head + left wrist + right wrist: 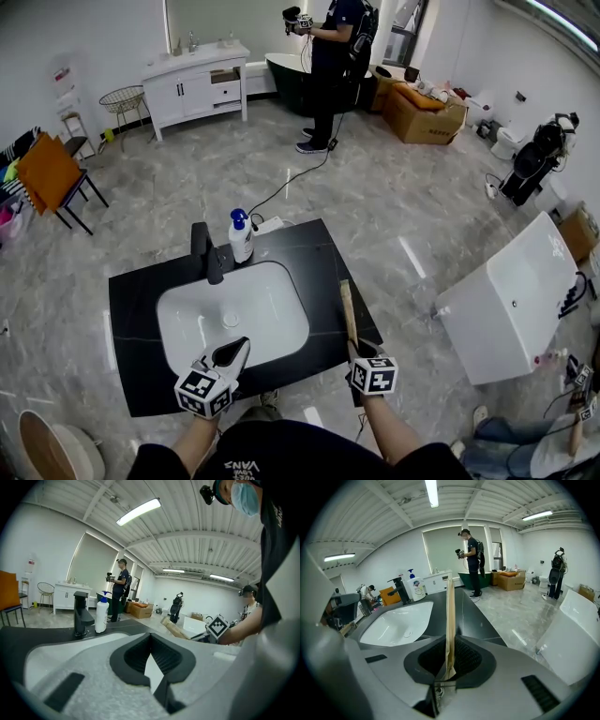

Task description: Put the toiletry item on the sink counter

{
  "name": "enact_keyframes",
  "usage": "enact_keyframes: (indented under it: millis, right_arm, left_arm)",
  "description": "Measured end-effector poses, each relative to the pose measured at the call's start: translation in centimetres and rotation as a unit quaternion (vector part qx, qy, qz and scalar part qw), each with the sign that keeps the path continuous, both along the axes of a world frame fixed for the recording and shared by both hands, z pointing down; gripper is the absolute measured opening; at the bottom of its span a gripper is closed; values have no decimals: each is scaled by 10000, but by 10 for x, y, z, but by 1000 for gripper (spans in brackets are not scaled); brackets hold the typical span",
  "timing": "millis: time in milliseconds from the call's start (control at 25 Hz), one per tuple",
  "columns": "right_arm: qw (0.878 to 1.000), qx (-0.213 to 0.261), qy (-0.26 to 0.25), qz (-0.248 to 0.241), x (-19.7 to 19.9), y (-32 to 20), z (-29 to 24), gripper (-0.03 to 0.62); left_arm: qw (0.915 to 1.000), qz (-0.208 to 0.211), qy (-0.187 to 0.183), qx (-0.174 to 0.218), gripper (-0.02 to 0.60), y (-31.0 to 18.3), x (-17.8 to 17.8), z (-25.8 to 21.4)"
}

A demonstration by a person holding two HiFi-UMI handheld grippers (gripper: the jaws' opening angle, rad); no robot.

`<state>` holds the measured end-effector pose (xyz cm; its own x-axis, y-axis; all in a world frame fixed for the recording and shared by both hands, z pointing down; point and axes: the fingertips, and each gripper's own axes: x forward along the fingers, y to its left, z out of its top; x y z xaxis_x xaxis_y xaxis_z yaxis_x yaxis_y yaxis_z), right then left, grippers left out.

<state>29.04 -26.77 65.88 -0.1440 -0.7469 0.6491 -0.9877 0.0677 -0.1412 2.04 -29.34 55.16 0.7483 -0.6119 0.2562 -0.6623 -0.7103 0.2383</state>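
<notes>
A long, thin toiletry item in brown paper wrap (346,305) sticks forward out of my right gripper (354,349), which is shut on its near end. It hangs over the right strip of the black sink counter (319,248), beside the white basin (267,305). In the right gripper view the item (450,606) stands edge-on between the pads of the right gripper (450,641). My left gripper (236,349) is at the basin's front rim, shut with nothing in it; in its own view the left gripper (150,637) has its tips together.
A black faucet (206,251) and a white pump bottle with a blue top (241,234) stand at the counter's back edge. A white tub-like fixture (511,300) lies to the right. One person (333,66) stands far back near a white vanity (197,84).
</notes>
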Motion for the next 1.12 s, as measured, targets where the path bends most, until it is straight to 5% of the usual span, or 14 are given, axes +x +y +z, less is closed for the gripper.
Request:
enact_keyframes:
  millis: [1120]
  right_arm:
    - [9960,-445,441,-642,-37,-121,34,48]
  left_arm:
    - [9994,-305,-21,-173,11,-73,-35,16]
